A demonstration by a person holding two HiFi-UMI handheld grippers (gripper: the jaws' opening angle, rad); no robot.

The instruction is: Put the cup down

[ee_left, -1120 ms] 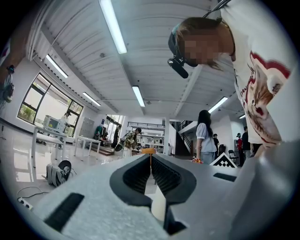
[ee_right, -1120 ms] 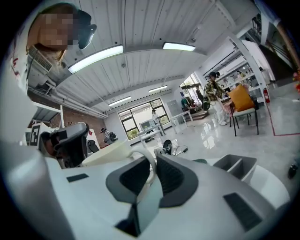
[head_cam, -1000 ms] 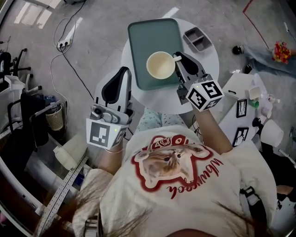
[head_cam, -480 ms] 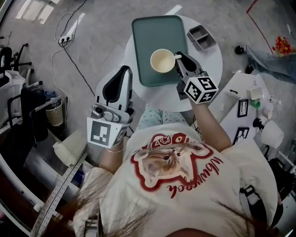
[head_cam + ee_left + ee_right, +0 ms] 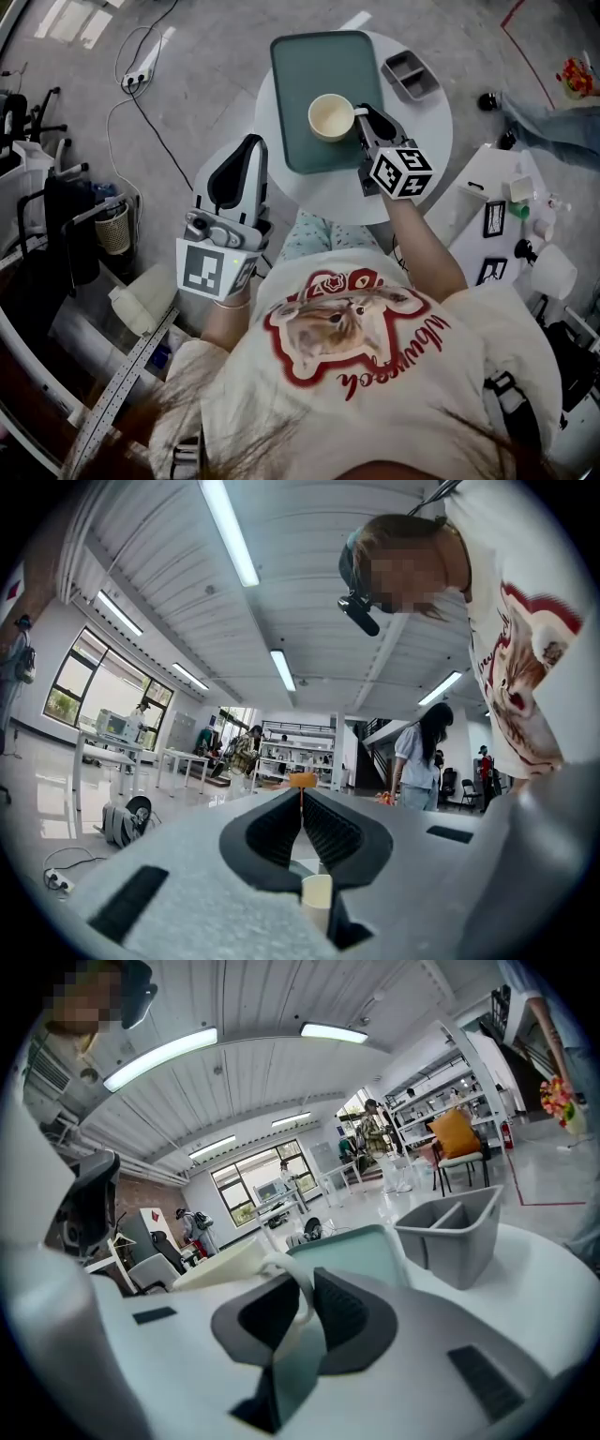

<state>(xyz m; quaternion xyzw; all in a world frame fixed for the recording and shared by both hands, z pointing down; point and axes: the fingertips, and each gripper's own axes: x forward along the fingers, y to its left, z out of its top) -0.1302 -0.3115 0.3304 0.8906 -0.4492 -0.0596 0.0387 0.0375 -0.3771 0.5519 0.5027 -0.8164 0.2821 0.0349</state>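
A cream cup [image 5: 330,117] is over the near right part of the green tray [image 5: 309,66] on the round white table [image 5: 422,141]. Whether it rests on the tray I cannot tell. My right gripper [image 5: 359,117] reaches in from the right and is shut on the cup's handle. In the right gripper view the white handle [image 5: 295,1283] is pinched between the dark pads of my right gripper [image 5: 302,1297], with the cup body [image 5: 234,1265] to the left. My left gripper [image 5: 253,142] hangs off the table's left edge, shut and holding nothing. The left gripper view shows my left gripper [image 5: 302,794] with its jaws meeting.
A grey two-compartment bin [image 5: 411,75] stands on the table right of the tray, also seen as the bin [image 5: 450,1227] in the right gripper view. Around the table there are floor cables [image 5: 141,75], a chair and boxes at the left, and clutter at the right.
The right gripper and the cup have shifted slightly farther over the tray and look a little lower. The left gripper has stayed where it was.
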